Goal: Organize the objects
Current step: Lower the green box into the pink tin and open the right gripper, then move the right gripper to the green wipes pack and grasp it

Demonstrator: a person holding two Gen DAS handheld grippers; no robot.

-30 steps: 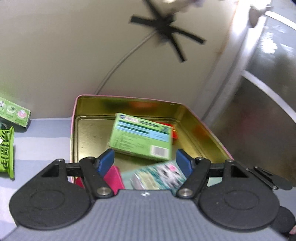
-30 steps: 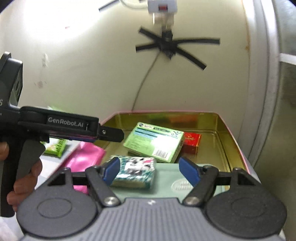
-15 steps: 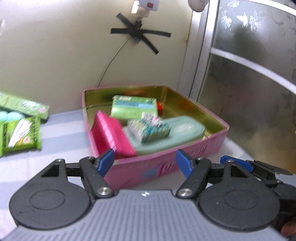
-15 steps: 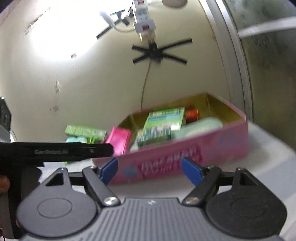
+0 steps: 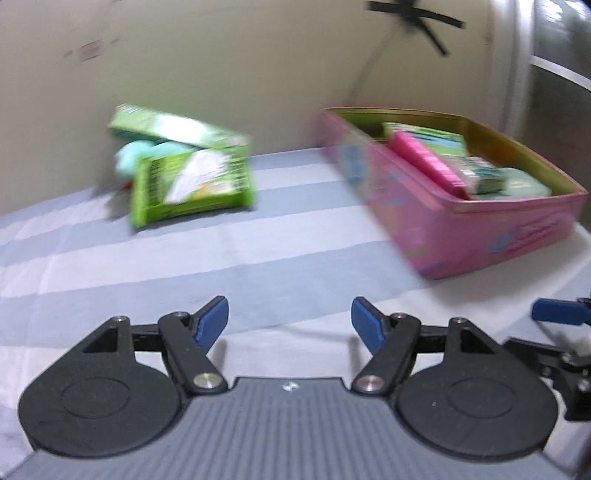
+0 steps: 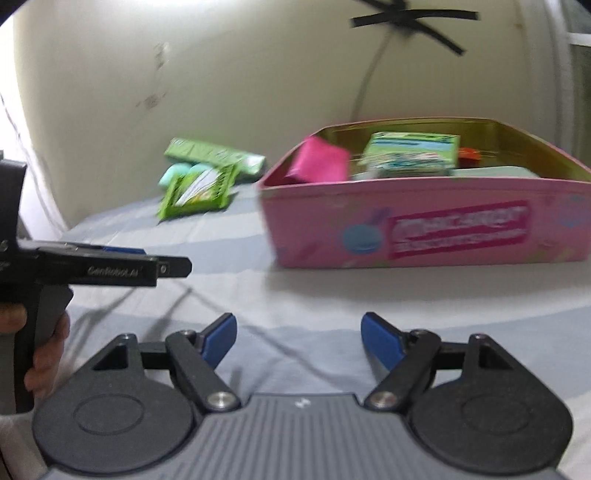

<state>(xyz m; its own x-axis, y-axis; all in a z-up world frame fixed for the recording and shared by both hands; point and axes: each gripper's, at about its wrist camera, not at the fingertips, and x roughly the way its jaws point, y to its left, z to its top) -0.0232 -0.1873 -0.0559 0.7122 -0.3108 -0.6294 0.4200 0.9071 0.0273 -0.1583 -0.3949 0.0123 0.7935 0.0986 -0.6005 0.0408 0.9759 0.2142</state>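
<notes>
A pink tin box [image 5: 480, 236] [image 6: 424, 225] stands on the striped cloth at the right. It holds a pink packet [image 5: 424, 162] [image 6: 319, 162], a green box [image 6: 412, 153], a patterned packet [image 5: 480, 173] and a pale green pouch [image 5: 524, 186]. Outside it, by the wall, lie a green wipes packet [image 5: 192, 188] [image 6: 197, 192], a long green box [image 5: 177, 127] [image 6: 216, 155] and a teal object [image 5: 133, 157] [image 6: 175, 173]. My left gripper [image 5: 290, 323] is open and empty over the cloth. My right gripper [image 6: 299, 338] is open and empty, well short of the tin.
The cream wall has a grey cable under black tape [image 6: 410, 22]. A frosted door [image 5: 561, 62] stands at the right. The left gripper's body and the holding hand [image 6: 48, 343] show at the left of the right wrist view. The striped cloth [image 5: 221, 266] covers the table.
Both grippers have pulled back from above the tin to low over the cloth. The left view has swung left, bringing the loose green items into sight. Both stay open.
</notes>
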